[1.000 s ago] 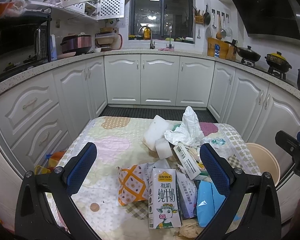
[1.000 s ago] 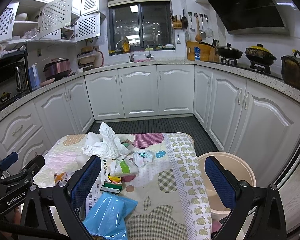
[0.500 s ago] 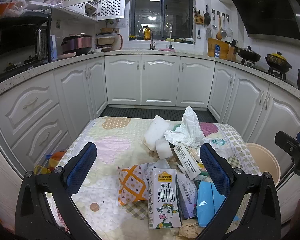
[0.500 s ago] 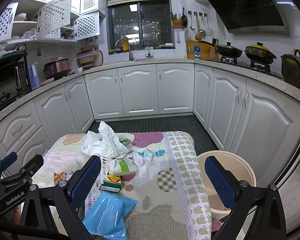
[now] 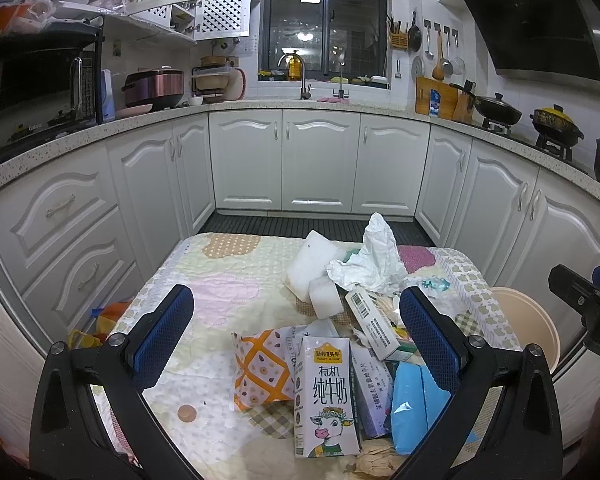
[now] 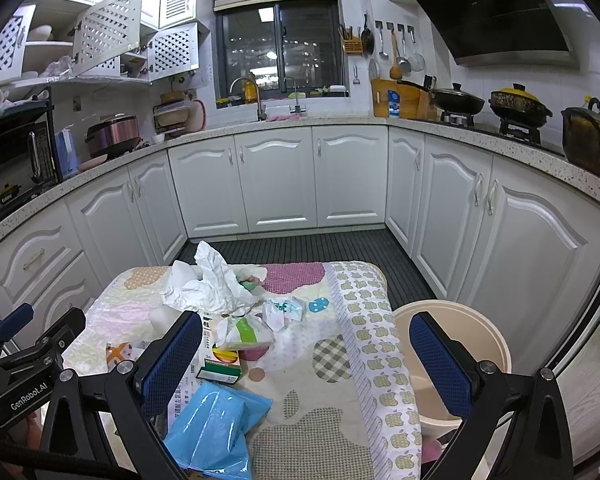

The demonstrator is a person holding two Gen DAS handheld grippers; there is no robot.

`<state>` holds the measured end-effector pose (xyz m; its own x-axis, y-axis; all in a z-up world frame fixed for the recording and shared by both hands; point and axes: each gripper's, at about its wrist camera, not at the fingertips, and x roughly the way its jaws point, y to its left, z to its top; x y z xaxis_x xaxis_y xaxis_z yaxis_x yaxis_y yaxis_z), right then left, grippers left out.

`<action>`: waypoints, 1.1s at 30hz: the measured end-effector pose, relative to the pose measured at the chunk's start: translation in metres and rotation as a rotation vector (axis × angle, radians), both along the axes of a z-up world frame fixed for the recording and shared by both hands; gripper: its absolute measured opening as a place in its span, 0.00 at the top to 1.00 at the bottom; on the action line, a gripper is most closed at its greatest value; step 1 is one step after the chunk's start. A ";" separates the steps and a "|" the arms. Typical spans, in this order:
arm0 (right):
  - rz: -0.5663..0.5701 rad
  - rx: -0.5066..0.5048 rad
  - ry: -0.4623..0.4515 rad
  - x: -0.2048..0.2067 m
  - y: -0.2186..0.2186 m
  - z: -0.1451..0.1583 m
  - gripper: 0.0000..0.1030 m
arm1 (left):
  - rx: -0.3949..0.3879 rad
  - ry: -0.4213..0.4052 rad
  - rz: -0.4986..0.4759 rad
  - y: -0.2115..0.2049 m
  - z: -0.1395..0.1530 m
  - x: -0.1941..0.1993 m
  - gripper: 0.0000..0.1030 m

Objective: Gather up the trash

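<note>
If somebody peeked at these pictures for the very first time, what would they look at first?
Probably the messy heap of trash on the pastel quilted table cover: a white milk carton with a cartoon cow lies nearest, with a shiny blue plastic bag to its right and crumpled white paper sticking up behind. Next, the round beige plastic bucket beside the table's right edge, and both open grippers with blue pads, left and right, holding nothing.

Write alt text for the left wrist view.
Open left gripper hovers over a quilt-covered table littered with trash: a milk carton, blue plastic bag, crumpled white paper. White kitchen cabinets stand behind.
</note>
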<state>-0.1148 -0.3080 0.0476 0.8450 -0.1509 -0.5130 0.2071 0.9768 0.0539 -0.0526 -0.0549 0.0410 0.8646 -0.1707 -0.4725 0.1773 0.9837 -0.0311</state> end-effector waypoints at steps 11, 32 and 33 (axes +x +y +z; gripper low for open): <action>-0.004 0.005 0.022 0.002 -0.002 -0.004 0.00 | -0.003 0.018 0.000 -0.001 -0.006 0.002 0.00; -0.005 0.012 0.125 0.016 -0.007 -0.022 0.00 | -0.003 0.058 -0.003 -0.003 -0.019 0.009 0.00; -0.004 0.014 0.132 0.018 -0.007 -0.023 0.00 | -0.002 0.059 -0.002 -0.003 -0.019 0.011 0.00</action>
<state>-0.0970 -0.3149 0.0244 0.7697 -0.1460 -0.6215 0.2170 0.9754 0.0396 -0.0419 -0.0583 0.0216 0.8352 -0.1735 -0.5219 0.1769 0.9833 -0.0437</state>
